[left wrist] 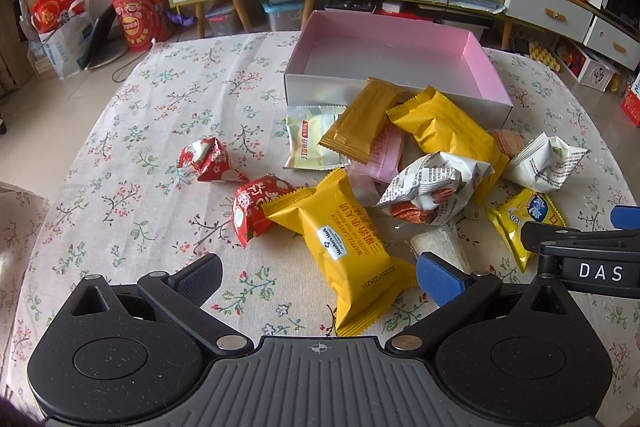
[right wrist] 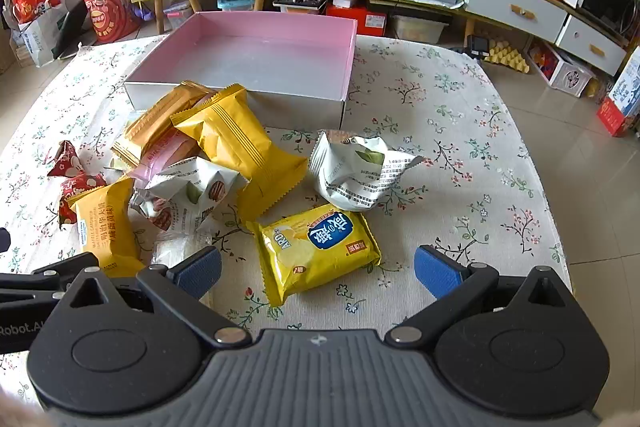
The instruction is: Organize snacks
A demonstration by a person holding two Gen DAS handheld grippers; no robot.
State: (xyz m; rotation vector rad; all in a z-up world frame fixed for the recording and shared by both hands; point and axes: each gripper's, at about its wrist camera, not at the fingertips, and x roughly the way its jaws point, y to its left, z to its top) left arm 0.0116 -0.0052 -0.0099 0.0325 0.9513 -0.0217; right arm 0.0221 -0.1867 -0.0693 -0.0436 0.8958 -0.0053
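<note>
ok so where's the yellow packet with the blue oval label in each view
Left wrist: the yellow packet lies at the right edge, partly behind the right tool's black arm.
Right wrist: it lies centre, between the open fingers.
Shared landmark: the pink-lined box behind the pile.

2 wrist views, low over table, face pink box [left wrist: 400, 43] (shared snack pile [right wrist: 224, 163]).

You have a table under a floral tablecloth [left wrist: 120, 155]. On it sits a pink-lined box [left wrist: 396, 51], with a heap of snack packets [left wrist: 400, 163] against its near wall, two red packets [left wrist: 212, 161] to the left and a yellow biscuit packet [right wrist: 316, 255] nearest you.
</note>
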